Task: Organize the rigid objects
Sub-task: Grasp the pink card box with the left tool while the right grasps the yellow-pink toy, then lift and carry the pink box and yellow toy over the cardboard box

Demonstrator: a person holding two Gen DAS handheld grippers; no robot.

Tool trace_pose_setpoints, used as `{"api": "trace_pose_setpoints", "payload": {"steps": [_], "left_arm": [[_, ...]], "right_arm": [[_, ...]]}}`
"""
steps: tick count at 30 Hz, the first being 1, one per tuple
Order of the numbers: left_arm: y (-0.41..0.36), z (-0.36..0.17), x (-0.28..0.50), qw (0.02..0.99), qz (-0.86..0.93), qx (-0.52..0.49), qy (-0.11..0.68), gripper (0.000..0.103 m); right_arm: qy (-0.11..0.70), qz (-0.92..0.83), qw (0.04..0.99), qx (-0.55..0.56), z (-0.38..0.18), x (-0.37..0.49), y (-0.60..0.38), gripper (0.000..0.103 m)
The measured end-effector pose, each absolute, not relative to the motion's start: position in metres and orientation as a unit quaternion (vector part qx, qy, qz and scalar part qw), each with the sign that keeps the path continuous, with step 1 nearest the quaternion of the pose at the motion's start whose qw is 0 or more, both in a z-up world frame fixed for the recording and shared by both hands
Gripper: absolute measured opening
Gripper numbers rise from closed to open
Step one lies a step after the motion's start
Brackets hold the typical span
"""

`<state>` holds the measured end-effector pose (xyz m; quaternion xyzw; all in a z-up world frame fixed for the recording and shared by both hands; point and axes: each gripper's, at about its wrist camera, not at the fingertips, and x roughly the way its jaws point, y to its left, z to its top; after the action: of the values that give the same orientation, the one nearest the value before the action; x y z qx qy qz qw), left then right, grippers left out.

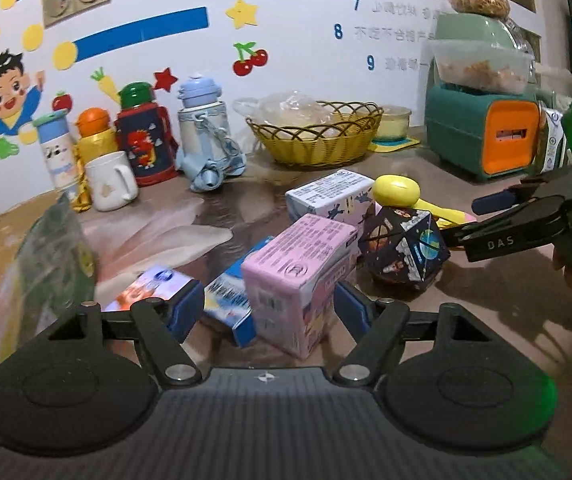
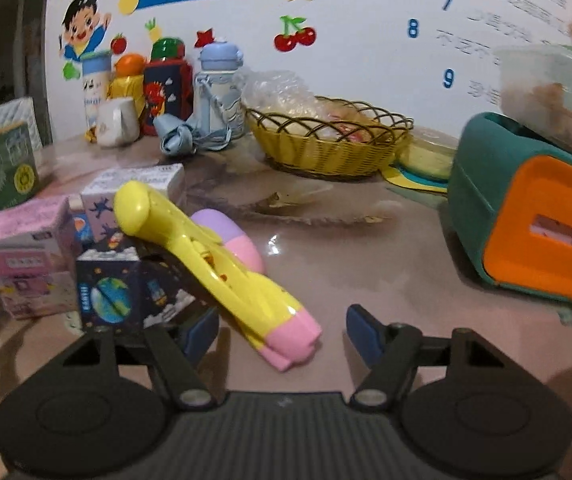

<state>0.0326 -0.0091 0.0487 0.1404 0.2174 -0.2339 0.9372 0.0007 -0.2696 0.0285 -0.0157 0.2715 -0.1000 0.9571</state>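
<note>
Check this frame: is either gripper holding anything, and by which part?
Nothing is held. The left gripper is open around the pink carton; the right gripper is open around the yellow toy's pink end.

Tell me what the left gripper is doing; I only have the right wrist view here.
Observer: The left gripper is open, its fingers on either side of the pink carton.
Operator: Anything else between them?
Observer: Yes, a blue carton lies just left of the pink one.
Operator: And further left?
Observer: A brown cardboard box sits at the left edge of that view.
</note>
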Motion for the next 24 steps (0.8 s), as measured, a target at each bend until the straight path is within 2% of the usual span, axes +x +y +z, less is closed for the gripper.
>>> {"api": "trace_pose_setpoints", "payload": {"steps": [8, 12, 15, 17, 19, 24], "left_arm": [[-0.032, 0.037, 0.059, 0.929, -0.253, 0.155, 0.221, 0.091], [-0.043, 0.032, 0.067, 0.927, -0.251, 0.165, 0.223, 0.082], [-0.047, 0.031, 0.071, 0.925, -0.255, 0.162, 0.230, 0.064], [-0.048, 0.030, 0.071, 0.926, -0.253, 0.164, 0.229, 0.057], [-0.048, 0.031, 0.069, 0.928, -0.247, 0.165, 0.226, 0.056], [-0.049, 0.030, 0.068, 0.934, -0.226, 0.158, 0.226, 0.055]], "right_arm": [[0.281, -0.078, 0.956, -0.017, 0.020, 0.028, -0.276, 0.074], [0.281, -0.065, 0.957, -0.015, 0.018, 0.037, -0.276, 0.074], [0.282, -0.050, 0.958, -0.010, 0.018, 0.042, -0.275, 0.065], [0.280, -0.041, 0.959, -0.006, 0.019, 0.043, -0.273, 0.051], [0.279, -0.034, 0.960, 0.000, 0.019, 0.044, -0.271, 0.042], [0.275, -0.026, 0.961, 0.006, 0.019, 0.043, -0.265, 0.034]]}}
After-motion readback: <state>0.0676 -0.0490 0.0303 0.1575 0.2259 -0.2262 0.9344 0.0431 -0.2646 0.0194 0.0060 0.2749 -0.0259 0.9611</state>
